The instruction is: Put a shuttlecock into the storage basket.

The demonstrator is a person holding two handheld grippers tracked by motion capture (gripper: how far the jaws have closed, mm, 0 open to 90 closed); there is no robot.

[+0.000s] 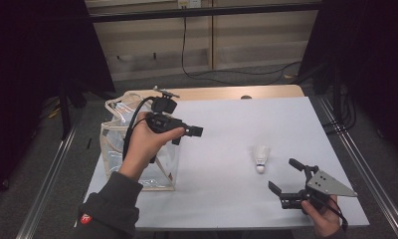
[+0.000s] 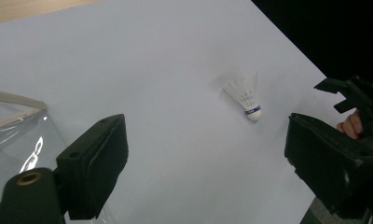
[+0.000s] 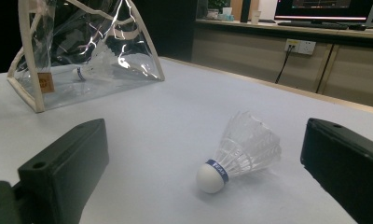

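White table (image 1: pixel 227 129) open mid-surface; shuttlecock (image 1: pixel 260 158) near right tool (image 1: pixel 285 178), released; left tool (image 1: pixel 187 135) released.

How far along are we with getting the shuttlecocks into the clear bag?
One shuttlecock already lies inside the clear bag. The second shuttlecock still lies on the table, untouched. The right tool is open just short of it; the left tool is open and empty by the bag. Left: grasp it and bag it.

Second shuttlecock (image 3: pixel 89 70) blurred behind the clear bag's (image 3: pixel 128 70) glare; blue band lettering unreadable.
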